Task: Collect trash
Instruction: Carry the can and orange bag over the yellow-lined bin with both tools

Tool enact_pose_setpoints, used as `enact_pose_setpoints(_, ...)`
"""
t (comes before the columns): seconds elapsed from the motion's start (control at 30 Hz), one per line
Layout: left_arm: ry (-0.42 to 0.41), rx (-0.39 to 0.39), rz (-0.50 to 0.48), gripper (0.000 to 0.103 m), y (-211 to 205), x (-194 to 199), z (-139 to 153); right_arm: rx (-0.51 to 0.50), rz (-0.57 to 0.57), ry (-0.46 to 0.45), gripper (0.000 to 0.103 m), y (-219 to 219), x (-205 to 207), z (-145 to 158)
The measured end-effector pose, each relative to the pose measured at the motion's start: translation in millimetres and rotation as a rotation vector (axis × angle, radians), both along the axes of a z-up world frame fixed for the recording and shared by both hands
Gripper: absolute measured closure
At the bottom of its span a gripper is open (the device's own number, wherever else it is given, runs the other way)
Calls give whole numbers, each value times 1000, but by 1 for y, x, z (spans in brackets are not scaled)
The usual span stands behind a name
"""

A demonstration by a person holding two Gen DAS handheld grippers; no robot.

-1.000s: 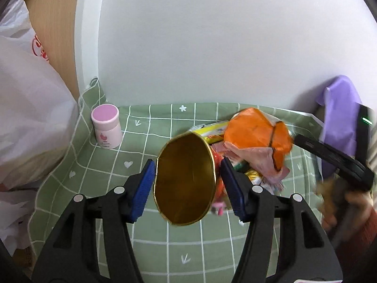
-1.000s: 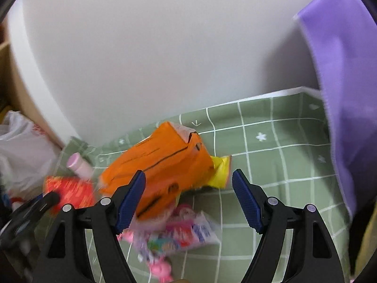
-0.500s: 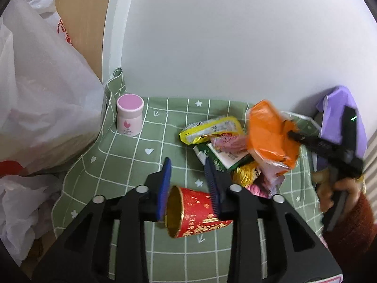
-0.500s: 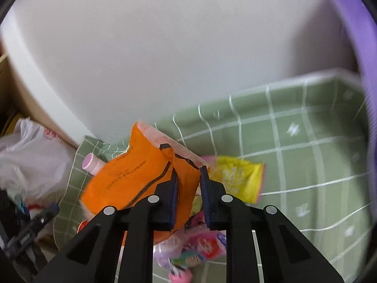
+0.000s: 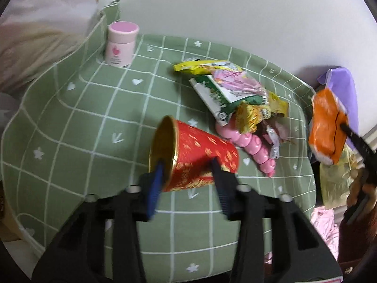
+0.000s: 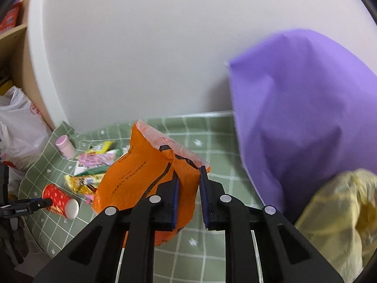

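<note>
left gripper [image 5: 186, 173] is clamping the red paper cup [image 5: 198, 158]: one blue finger is sitting inside the gold-lined mouth, the other is pressing the outer wall. cup is lying tilted on its side above the green checked tablecloth [image 5: 82, 118], mouth pointing left. i'm seeing the same cup [image 6: 60, 201] low left in the right wrist view, white base toward the camera. right gripper [image 6: 189, 194] is pinching the orange snack bag [image 6: 141, 179] by its upper right corner, jaws nearly together with the foil between them; the bag is hanging clear of the cloth. in the left wrist view that bag [image 5: 327, 127] is showing at the right edge of the table. the rest of the trash is sitting mid-table in a loose pile: yellow wrapper [image 5: 200, 67], green-and-white packet [image 5: 219, 94], gold wrapper [image 5: 252, 115], pink beaded piece [image 5: 252, 146] just beside the cup. pink-lidded jar [image 5: 121, 43] is standing upright at the back left corner. purple bag [image 6: 306, 108] is filling the right side, yellowish plastic bag [image 6: 339, 219] below it, white plastic bag [image 6: 18, 127] far left.
</note>
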State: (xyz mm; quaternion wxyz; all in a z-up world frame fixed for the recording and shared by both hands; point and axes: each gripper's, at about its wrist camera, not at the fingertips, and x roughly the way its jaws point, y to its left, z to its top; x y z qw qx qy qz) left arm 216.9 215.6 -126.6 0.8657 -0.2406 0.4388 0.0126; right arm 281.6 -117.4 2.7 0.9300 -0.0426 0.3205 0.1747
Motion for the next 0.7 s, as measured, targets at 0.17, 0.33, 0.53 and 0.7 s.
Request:
enact_pose_setpoints(0.17,-101,89,-76,100,-25,8,34,31,-35,5,87,-16,-10,-2)
enact_pose_setpoints(0.33,-167,116,-129,100,-43,12,65,45,-56,-3,87,-29,-20,-2)
enact_pose_setpoints(0.53,-296,158,-235,100,-77,15,117,61,-87,-45,87,-45,-31,9)
enact_pose_setpoints(0.7,-410,141,-368,100,-121,44,169,52,-135,-142,87,-71,-39,43)
